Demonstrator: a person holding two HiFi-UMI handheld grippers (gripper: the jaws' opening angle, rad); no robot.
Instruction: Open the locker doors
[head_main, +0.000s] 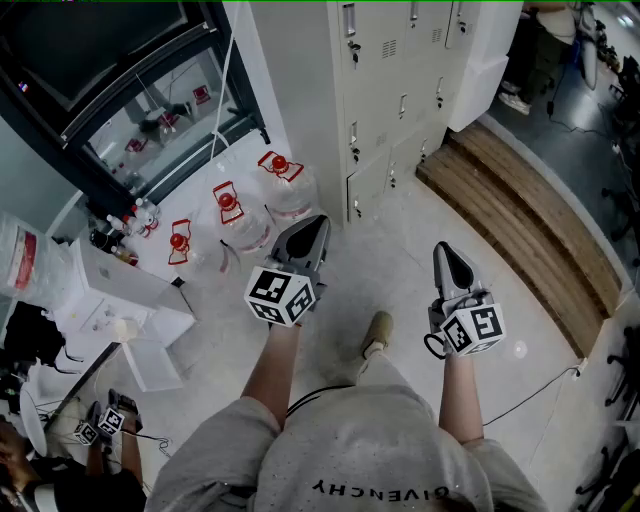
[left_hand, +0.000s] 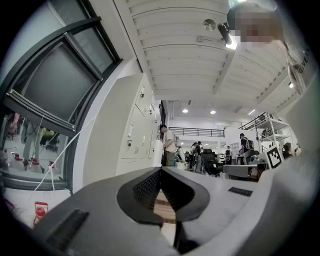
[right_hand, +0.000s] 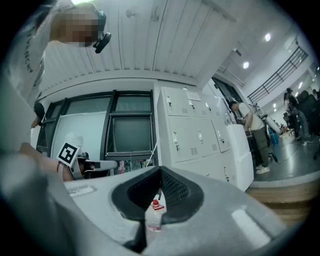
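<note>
The pale grey lockers (head_main: 395, 90) stand ahead of me, every visible door closed, each with a small handle and lock. They also show at left in the left gripper view as lockers (left_hand: 139, 131) and at centre right in the right gripper view as lockers (right_hand: 192, 131). My left gripper (head_main: 317, 224) is held out level toward the lowest locker row, about a step short of it, jaws shut and empty, tips meeting (left_hand: 161, 170). My right gripper (head_main: 444, 252) hangs to its right, also shut with nothing between the jaws (right_hand: 160, 170).
Three water bottles with red caps (head_main: 285, 185) stand on the floor left of the lockers, below a dark-framed window (head_main: 130, 95). A wooden step (head_main: 520, 215) runs along the right, and a white cabinet (head_main: 480, 60) adjoins the lockers. White boxes (head_main: 120, 300) lie at left. Another person with grippers (head_main: 105, 425) is at lower left.
</note>
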